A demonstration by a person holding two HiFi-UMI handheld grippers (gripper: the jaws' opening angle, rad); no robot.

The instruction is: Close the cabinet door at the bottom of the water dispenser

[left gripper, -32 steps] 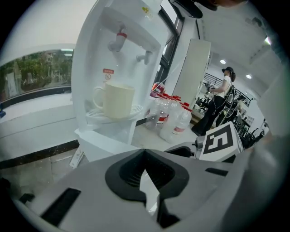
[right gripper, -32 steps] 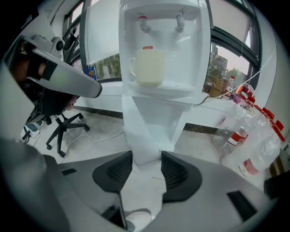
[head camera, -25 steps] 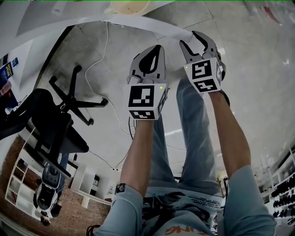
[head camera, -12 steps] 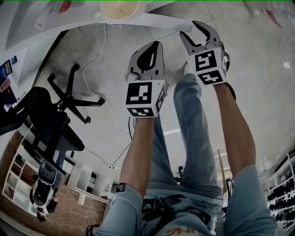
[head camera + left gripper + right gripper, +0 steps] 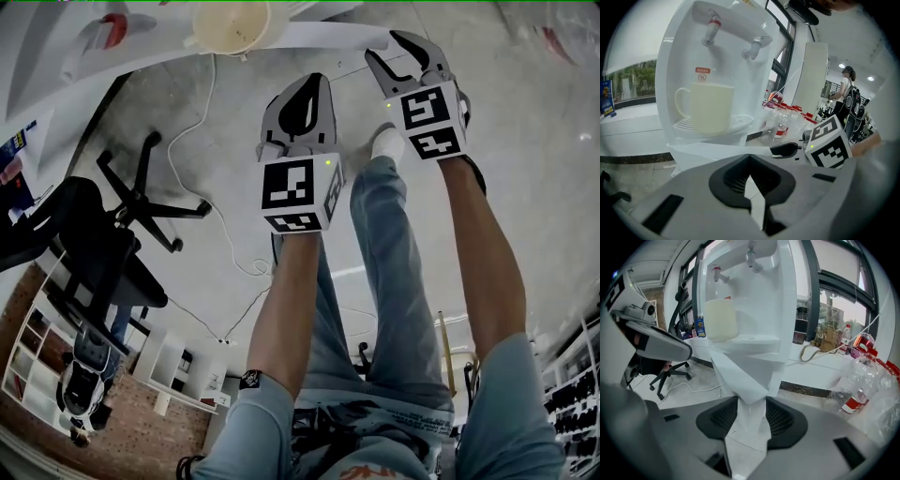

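The white water dispenser [image 5: 717, 56] stands ahead with a cream cup [image 5: 708, 112] on its drip tray. Its bottom cabinet door [image 5: 745, 376] hangs open and shows edge-on as a white panel [image 5: 319, 37]. My right gripper [image 5: 398, 52] is open, and in the right gripper view [image 5: 750, 427] the door panel runs down between the two jaws. I cannot tell whether the pads touch it. My left gripper [image 5: 300, 108] sits lower and to the left, short of the door, its jaws shut with nothing held [image 5: 752, 187].
A black office chair [image 5: 103, 234] stands at the left, and a white cable [image 5: 202, 169] trails over the floor beside it. Plastic bottles [image 5: 853, 390] lie at the right of the dispenser. A person [image 5: 846, 89] stands far off.
Both grippers have moved forward toward the dispenser. The right gripper's jaws now reach the end of the door panel, and the cup shows more fully at the top.
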